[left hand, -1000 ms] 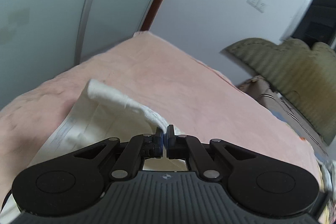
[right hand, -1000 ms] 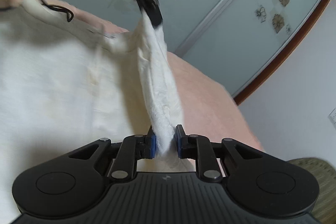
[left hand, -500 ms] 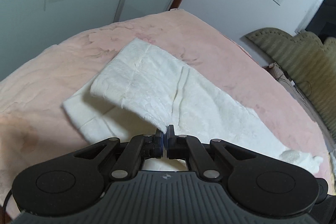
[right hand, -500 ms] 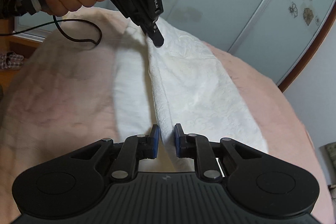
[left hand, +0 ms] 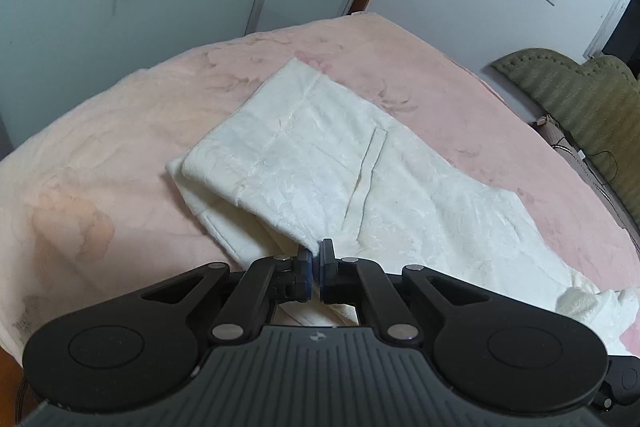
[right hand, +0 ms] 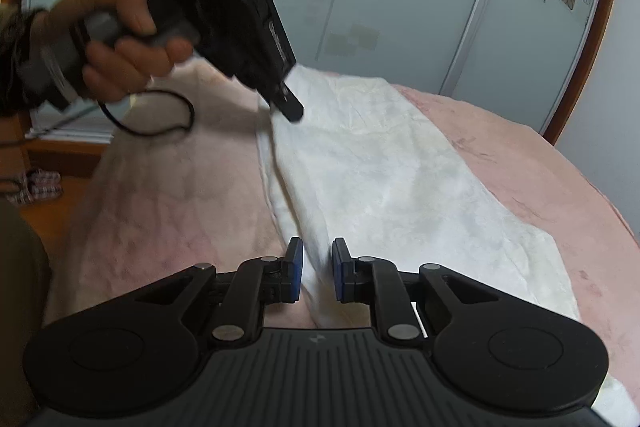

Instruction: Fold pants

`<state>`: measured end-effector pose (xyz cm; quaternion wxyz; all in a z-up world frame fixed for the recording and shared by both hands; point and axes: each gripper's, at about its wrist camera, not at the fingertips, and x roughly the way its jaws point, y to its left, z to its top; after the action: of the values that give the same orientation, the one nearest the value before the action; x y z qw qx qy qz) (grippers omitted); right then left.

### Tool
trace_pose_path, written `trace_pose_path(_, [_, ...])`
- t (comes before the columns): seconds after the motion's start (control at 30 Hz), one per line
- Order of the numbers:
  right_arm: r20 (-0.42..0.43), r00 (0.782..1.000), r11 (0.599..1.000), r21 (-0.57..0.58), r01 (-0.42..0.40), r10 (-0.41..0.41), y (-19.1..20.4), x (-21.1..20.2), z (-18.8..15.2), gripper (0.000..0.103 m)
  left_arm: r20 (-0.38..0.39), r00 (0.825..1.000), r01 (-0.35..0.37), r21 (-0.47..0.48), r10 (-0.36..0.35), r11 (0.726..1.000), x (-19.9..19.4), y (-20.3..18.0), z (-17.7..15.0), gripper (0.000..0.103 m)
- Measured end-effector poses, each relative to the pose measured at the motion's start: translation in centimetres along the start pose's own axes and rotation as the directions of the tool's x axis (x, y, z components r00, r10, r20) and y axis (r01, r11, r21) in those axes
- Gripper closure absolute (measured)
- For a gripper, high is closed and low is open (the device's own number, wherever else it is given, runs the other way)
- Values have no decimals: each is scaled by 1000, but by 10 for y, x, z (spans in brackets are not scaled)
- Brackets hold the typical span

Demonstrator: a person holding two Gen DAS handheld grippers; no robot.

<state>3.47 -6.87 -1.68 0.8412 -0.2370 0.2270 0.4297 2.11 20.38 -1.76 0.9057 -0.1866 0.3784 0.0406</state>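
Left gripper [left hand: 317, 261]: pinching a corner of white pants [left hand: 344, 183], pads pressed together on the fabric. Right gripper [right hand: 317, 267]: standing slightly parted, pants edge lying between the pads, contact unclear. Pants: lying folded lengthwise, resting on pink blanket [left hand: 120, 147].

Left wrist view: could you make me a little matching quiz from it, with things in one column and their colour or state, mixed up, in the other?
Things:
1. pants
2. blanket
3. padded headboard
4. left gripper

Colour or state:
A. olive green
B. closed on cloth
C. white
D. pink

Pairs: 1-C, 2-D, 3-A, 4-B.
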Motion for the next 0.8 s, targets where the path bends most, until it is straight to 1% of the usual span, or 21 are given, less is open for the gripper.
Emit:
trace_pose_path(0.03, [-24, 1000, 1000, 14, -6, 6, 4, 3, 0, 88, -4, 1000, -5, 14, 5, 1000, 2, -1, 0, 96])
trace_pose_path(0.07, [-30, 1000, 1000, 27, -5, 6, 2, 5, -2, 88, -16, 1000, -17, 17, 17, 1000, 6, -1, -1, 96])
trace_pose_path(0.17, [-3, 999, 991, 125, -35, 36, -8, -1, -9, 88, -22, 999, -42, 37, 43, 998, 6, -3, -2, 93])
trace_pose_path(0.2, [8, 999, 989, 146, -34, 34, -12, -10, -9, 87, -15, 998, -53, 52, 54, 997, 1, -5, -2, 90])
trace_pose_path(0.27, [34, 999, 978, 208, -1, -6, -24, -35, -12, 87, 18, 996, -86, 88, 85, 992, -12, -12, -1, 79])
trace_pose_path(0.3, [38, 999, 969, 244, 25, -36, -32, -47, -17, 87, 45, 994, -100, 110, 96, 989, -19, -16, 0, 77])
trace_pose_path(0.37, [12, 992, 931, 345, 116, -128, -54, -71, -39, 87, 118, 987, -131, 164, 112, 978, -35, -31, -2, 76])
trace_pose_path(0.4, [-15, 984, 899, 404, 166, -175, -66, -84, -53, 87, 150, 983, -138, 208, 108, 968, -41, -41, -3, 75])
trace_pose_path(0.43, [-45, 975, 856, 471, 215, -220, -79, -96, -70, 87, 164, 983, -126, 263, 85, 956, -44, -52, -5, 70])
trace_pose_path(0.47, [-75, 962, 799, 543, 259, -261, -92, -110, -88, 87, 160, 986, -98, 321, 48, 942, -46, -64, -7, 67])
trace_pose_path(0.5, [-99, 948, 728, 618, 297, -302, -104, -125, -106, 87, 148, 989, -57, 373, 1, 926, -46, -77, -10, 57])
trace_pose_path(0.53, [-114, 933, 647, 691, 321, -342, -116, -140, -124, 87, 137, 989, -10, 428, -54, 904, -45, -90, -15, 47])
trace_pose_path(0.57, [-118, 918, 554, 766, 327, -379, -127, -157, -143, 86, 126, 986, 32, 490, -107, 871, -42, -104, -22, 43])
trace_pose_path(0.6, [-119, 903, 459, 830, 319, -412, -138, -172, -162, 84, 115, 982, 60, 554, -148, 830, -40, -120, -29, 38])
trace_pose_path(0.63, [-126, 884, 356, 883, 307, -450, -148, -188, -181, 79, 105, 978, 79, 621, -183, 780, -38, -137, -38, 37])
trace_pose_path(0.67, [-133, 868, 281, 914, 294, -478, -155, -200, -196, 74, 94, 970, 98, 691, -223, 716, -37, -155, -50, 36])
trace_pose_path(0.7, [-134, 860, 216, 938, 270, -492, -163, -210, -211, 73, 78, 962, 114, 757, -262, 644, -36, -172, -61, 32])
trace_pose_path(0.73, [-132, 860, 161, 958, 239, -492, -171, -217, -224, 68, 62, 954, 122, 815, -294, 567, -34, -188, -75, 29])
trace_pose_path(0.77, [-126, 866, 119, 971, 207, -483, -177, -219, -233, 61, 47, 945, 124, 864, -324, 487, -34, -204, -90, 28])
trace_pose_path(0.8, [-109, 874, 91, 981, 171, -473, -182, -221, -240, 58, 29, 935, 126, 905, -353, 407, -33, -217, -104, 27])
